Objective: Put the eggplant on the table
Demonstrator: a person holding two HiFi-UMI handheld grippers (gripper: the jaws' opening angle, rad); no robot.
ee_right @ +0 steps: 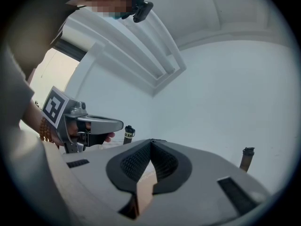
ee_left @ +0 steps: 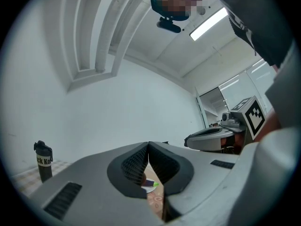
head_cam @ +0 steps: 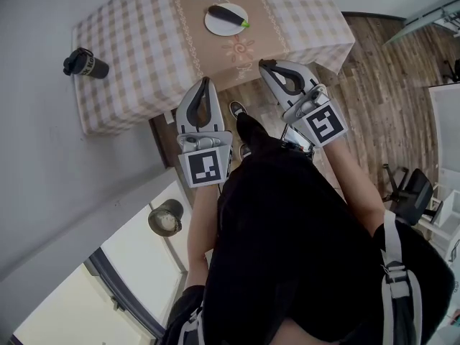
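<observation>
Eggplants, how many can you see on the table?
1. The eggplant lies on the white plate at the far side of the checked table. No other shows, though the table's far edge is out of frame.

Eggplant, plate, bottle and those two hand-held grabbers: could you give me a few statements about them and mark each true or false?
1. The eggplant lies on a white plate. True.
2. The left gripper is holding the eggplant. False: its jaws are shut with nothing between them, and the eggplant is on its plate.
3. The right gripper has its jaws spread wide apart. False: they are closed together and empty.
4. A dark bottle is on the table, to the left of the plate in the head view. True.
</observation>
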